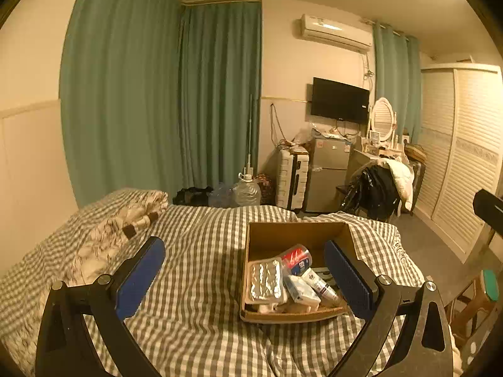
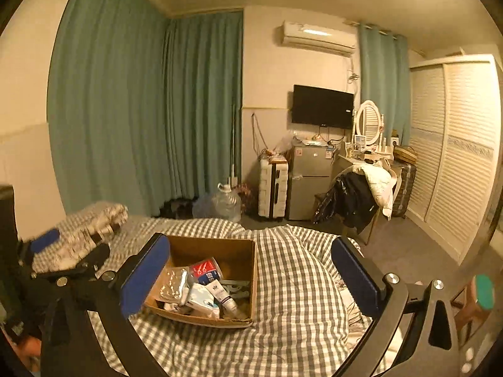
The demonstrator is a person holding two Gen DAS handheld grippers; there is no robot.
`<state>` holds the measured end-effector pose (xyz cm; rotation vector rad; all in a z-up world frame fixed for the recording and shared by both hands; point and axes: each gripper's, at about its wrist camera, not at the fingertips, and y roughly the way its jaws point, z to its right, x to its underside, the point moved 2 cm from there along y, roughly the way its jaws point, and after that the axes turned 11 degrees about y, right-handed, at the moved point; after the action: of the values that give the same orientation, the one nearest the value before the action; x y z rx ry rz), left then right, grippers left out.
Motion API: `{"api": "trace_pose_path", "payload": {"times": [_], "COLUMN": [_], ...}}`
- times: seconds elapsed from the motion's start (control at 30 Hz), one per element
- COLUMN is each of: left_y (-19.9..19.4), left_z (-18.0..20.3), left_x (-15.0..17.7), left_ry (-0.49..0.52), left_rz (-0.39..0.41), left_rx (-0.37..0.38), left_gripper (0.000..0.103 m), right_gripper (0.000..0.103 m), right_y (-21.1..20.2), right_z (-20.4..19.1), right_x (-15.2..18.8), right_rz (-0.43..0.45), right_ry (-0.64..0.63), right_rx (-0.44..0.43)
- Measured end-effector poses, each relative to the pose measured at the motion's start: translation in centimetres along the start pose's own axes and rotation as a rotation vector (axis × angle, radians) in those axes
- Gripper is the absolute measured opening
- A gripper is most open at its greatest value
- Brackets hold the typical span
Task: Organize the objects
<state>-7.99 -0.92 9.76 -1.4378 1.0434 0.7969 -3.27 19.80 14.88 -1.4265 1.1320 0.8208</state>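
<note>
Box (image 1: 273, 235), brown cardboard, open-topped, resting on a checked bedspread (image 1: 195, 251) in the middle of the bed. Inside, packed toward the near end: a silver blister pack (image 1: 264, 279) lying flat at the left, a red-and-blue packet (image 1: 297, 259) behind it, a white tube (image 1: 320, 287) slanting toward the near right corner, a pale blue-white pack (image 1: 300, 289) between tube and blister pack. Far end of the box bare cardboard. Other small items underneath, too jumbled to tell apart.

Left gripper (image 1: 243, 279) held above the bedspread, blue-padded fingers spread wide, nothing between them; right finger overlapping the right wall of the box in its own view, left finger over bare bedspread. Contact with the box not clear.

Right gripper (image 2: 251, 281) likewise spread wide and empty, left finger lying across the left wall of the box (image 2: 217, 248) in its view, right finger over a raised fold of the bedspread (image 2: 298, 282). Left gripper (image 2: 63, 267) visible at that view's left edge, blurred.

Patterned pillow (image 1: 125, 220) at the far left of the bed. Beyond the bed: green curtains (image 1: 157, 94), a water jug (image 1: 246, 191), a white suitcase (image 1: 290, 177), a small fridge (image 1: 327, 172), a wall TV (image 1: 339, 100).
</note>
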Motion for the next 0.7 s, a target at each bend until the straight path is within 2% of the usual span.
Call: {"api": "trace_pose_path", "payload": {"times": [0.13, 0.27, 0.33, 0.43, 0.5, 0.57, 0.7], "left_y": [0.4, 1.5, 2.9, 4.7, 5.7, 6.2, 5.9], "left_z": [0.5, 1.4, 1.9, 2.6, 3.0, 3.2, 2.9], "left_x": [0.8, 2.2, 4.0, 6.2, 7.3, 7.7, 7.9], "left_ry": [0.002, 0.024, 0.010, 0.024, 0.043, 0.058, 0.047], "left_rz": [-0.006, 0.002, -0.018, -0.055, -0.083, -0.102, -0.092], "left_rx": [-0.007, -0.045, -0.062, -0.046, -0.048, -0.051, -0.050], "left_gripper": [0.103, 0.103, 0.103, 0.103, 0.103, 0.103, 0.103], "right_gripper": [0.103, 0.103, 0.103, 0.103, 0.103, 0.103, 0.103], "right_y": [0.1, 3.1, 5.1, 8.2, 10.0, 10.9, 10.5], "right_z": [0.7, 1.2, 1.5, 2.8, 3.2, 3.5, 3.6], "right_x": [1.5, 3.6, 5.4, 9.8, 12.2, 12.9, 12.4], "right_rz": [-0.010, -0.037, -0.043, -0.091, -0.169, -0.211, -0.202], "right_ry": [0.034, 0.021, 0.007, -0.013, -0.016, 0.001, 0.009], "right_rx": [-0.009, 0.003, 0.039, 0.136, 0.120, 0.101, 0.095]}}
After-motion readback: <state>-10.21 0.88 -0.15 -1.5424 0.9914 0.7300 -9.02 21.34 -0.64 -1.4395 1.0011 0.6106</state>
